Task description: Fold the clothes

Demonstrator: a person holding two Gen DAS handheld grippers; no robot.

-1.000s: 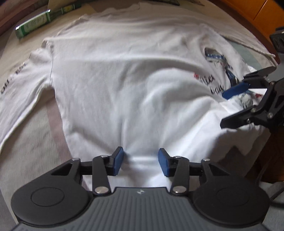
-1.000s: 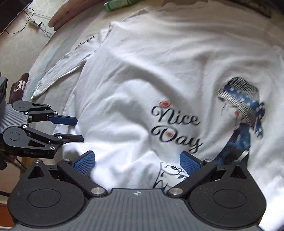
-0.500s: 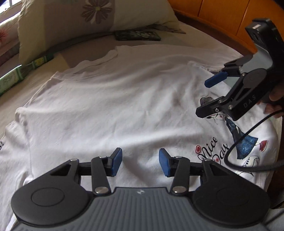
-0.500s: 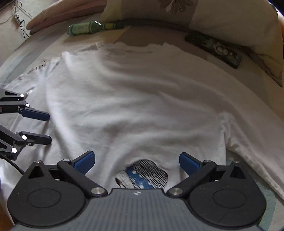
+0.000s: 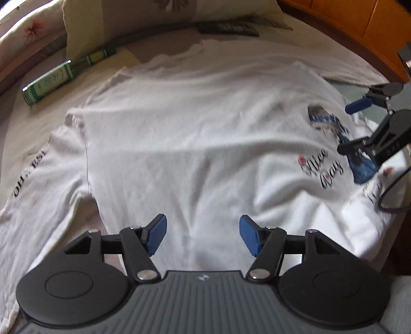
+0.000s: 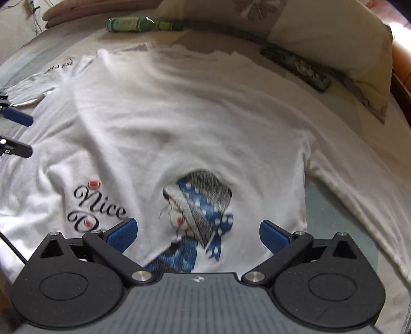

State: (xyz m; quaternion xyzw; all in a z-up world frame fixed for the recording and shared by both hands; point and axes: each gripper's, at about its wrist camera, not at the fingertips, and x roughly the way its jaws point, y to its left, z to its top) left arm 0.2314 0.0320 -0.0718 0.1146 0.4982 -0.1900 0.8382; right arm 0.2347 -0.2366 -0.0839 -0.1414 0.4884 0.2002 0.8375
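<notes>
Sleeve [image 5: 33, 185] on the left lies spread out across the bed [image 5: 15, 120], a green bottle [image 5: 61, 77] resting beyond it near the pillow [image 5: 123, 20]. I see the white shirt [image 5: 195, 133] lying flat on the bed, face up with its print [image 6: 197, 203] showing, so I judge no fold is made yet; both sleeves and the body remain to do. My left gripper [image 5: 203, 237] hangs over the hem, its jaws opening with nothing pinched between them. My right gripper [image 6: 197, 235] stands wide apart over the print, empty. Compared with half a second ago, both views have swung back toward the lower part of the shirt, and the lettering is in sight again.
</notes>
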